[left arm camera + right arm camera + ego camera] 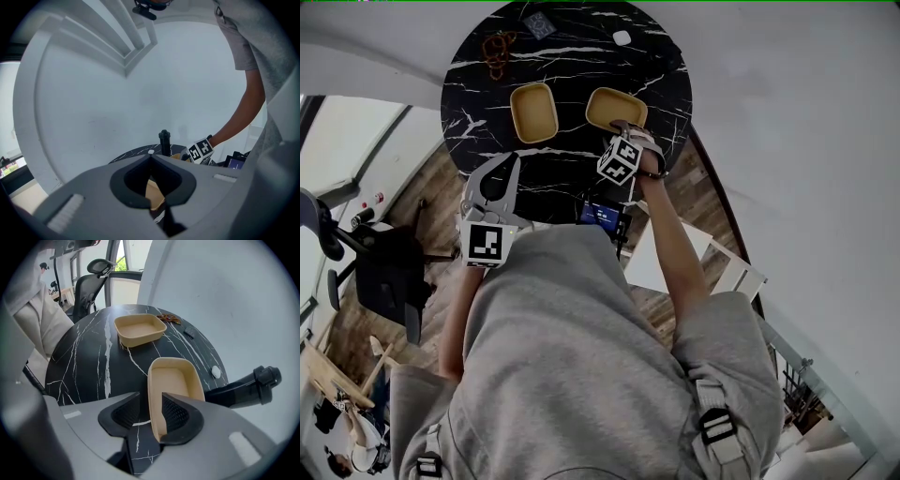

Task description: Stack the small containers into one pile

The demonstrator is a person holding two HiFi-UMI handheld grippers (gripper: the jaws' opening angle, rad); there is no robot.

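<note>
Tan and shallow, the two small containers sit side by side but apart on the black marble table [581, 56], neither one stacked on the other. The right gripper [151, 412] points steeply down over the right container [171, 380], its jaws spread wide with one long wall of that container between them, one pad inside, the other outside and clear of the wall. The left container [533, 112] lies untouched, while the left gripper [151, 157] hangs by the table's near edge, jaws closed together and empty.
</note>
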